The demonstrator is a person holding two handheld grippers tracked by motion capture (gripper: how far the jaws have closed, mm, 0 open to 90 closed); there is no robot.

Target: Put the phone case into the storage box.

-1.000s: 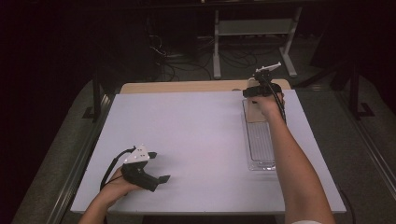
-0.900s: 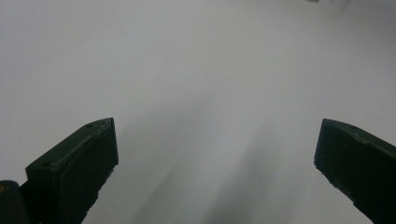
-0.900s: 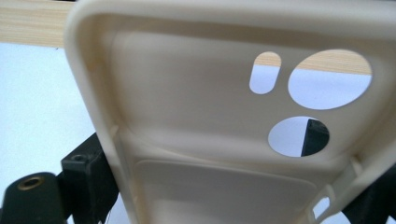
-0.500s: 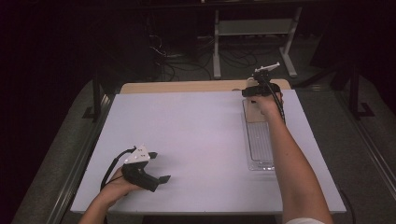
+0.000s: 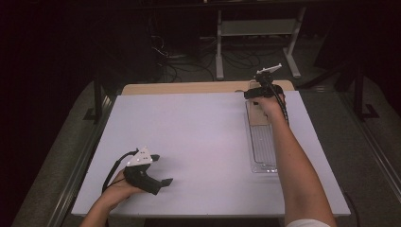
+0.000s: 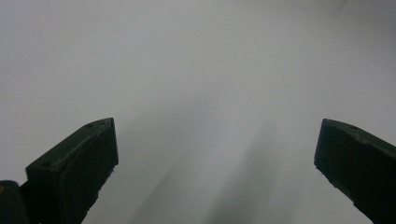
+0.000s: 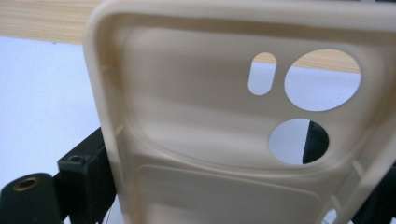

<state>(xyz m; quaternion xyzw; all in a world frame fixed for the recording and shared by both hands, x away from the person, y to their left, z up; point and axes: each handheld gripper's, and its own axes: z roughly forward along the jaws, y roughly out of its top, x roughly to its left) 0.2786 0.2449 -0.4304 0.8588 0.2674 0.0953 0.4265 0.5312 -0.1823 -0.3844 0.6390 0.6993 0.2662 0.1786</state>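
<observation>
- Two jaws of the right gripper [image 5: 261,92] grasp a beige phone case [image 7: 233,130] by its sides, at the far right of the table [image 5: 189,142].
- The case hangs over the far end of a clear tray [image 5: 263,146]; the tray's long axis runs near to far.
- The left gripper [image 5: 158,177] rests near left, jaws wide apart and empty, well apart from the case.

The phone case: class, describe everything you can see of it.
The phone case is cream-coloured, looks like soft matte plastic or silicone, and is empty. Its hollow inside faces the right gripper view's camera, with a raised rim, two round cut-outs and one small oblong one. The right gripper is shut on its sides, holding it over the far end of the clear tray.
</observation>
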